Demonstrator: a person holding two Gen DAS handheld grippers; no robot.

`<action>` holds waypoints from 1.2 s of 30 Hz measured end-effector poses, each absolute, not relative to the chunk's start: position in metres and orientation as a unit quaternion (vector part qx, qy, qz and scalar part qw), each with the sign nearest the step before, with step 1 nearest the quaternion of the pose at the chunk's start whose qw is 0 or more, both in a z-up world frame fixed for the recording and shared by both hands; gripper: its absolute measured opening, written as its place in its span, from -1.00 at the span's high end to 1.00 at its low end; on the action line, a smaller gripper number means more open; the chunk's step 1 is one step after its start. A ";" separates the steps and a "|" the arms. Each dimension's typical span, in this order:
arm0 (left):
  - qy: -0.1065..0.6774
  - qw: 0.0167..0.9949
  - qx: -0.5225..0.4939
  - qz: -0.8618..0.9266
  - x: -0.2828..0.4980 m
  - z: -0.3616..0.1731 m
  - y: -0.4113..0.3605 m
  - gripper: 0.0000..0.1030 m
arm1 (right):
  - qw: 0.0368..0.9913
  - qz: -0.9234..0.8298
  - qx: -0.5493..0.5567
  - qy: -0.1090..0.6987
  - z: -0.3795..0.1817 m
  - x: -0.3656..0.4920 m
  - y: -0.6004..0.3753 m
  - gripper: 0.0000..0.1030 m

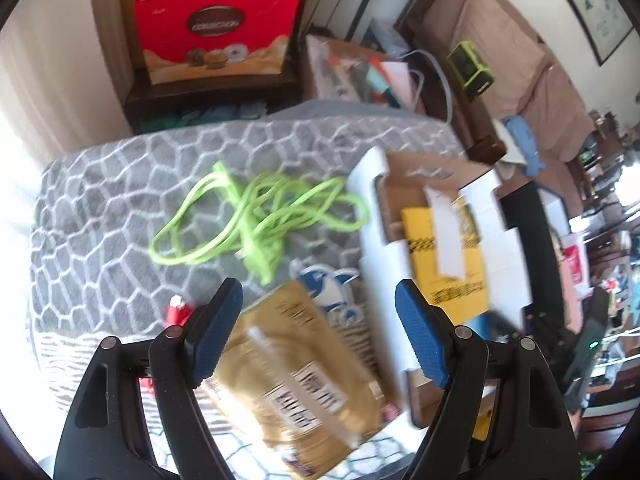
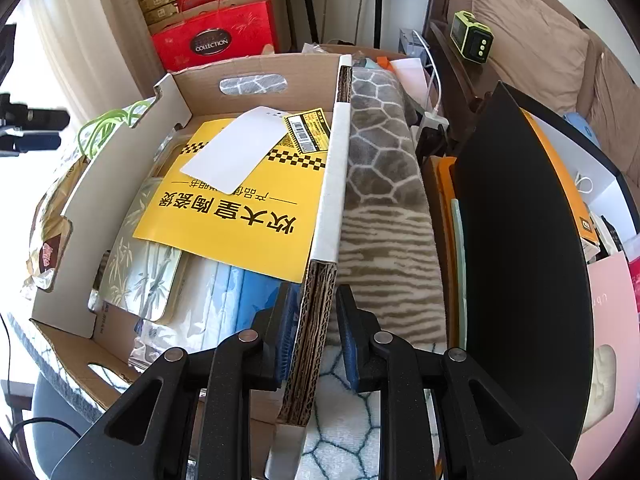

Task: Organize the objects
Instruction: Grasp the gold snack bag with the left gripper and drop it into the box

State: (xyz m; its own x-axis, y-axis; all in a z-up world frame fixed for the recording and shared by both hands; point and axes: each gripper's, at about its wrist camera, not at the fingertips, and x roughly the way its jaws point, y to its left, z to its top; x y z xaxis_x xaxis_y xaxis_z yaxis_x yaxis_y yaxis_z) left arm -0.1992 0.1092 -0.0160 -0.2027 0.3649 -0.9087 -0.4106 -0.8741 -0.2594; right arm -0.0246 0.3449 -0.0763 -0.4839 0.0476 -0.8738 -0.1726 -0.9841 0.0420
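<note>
Two fisheye views, each looking forward between a gripper's two fingers. The left wrist view looks down from above at the grey patterned blanket (image 1: 120, 208), with the cardboard box (image 1: 436, 184) to its right. The right wrist view sits very near the same cardboard box (image 2: 256, 68), at its right wall, looking along it. Both views share the box, the yellow booklet (image 1: 444, 252) (image 2: 240, 216) inside, and the blanket.
</note>
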 end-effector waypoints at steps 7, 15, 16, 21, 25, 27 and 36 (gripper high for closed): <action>0.015 0.232 -0.574 0.785 -0.186 -0.020 0.069 -0.48 | 0.064 0.859 -0.505 0.059 -0.076 -0.025 0.343 0.59; -0.022 0.226 -0.592 0.774 -0.178 -0.029 0.035 -0.48 | 0.066 0.859 -0.505 0.060 -0.077 -0.026 0.342 0.59; -0.020 0.228 -0.595 0.771 -0.175 -0.031 0.037 -0.48 | 0.067 0.858 -0.505 0.060 -0.077 -0.026 0.342 0.59; -0.005 0.242 -0.610 0.755 -0.161 -0.044 0.057 -0.47 | 0.069 0.858 -0.505 0.058 -0.078 -0.026 0.341 0.58; 0.005 0.235 -0.614 0.754 -0.155 -0.056 0.068 -0.36 | 0.068 0.858 -0.505 0.058 -0.077 -0.026 0.341 0.58; 0.003 0.227 -0.613 0.757 -0.155 -0.059 0.067 -0.16 | 0.068 0.858 -0.506 0.056 -0.077 -0.025 0.341 0.58; -0.034 0.225 -0.596 0.770 -0.159 -0.057 0.043 0.73 | 0.071 0.858 -0.505 0.058 -0.078 -0.025 0.340 0.57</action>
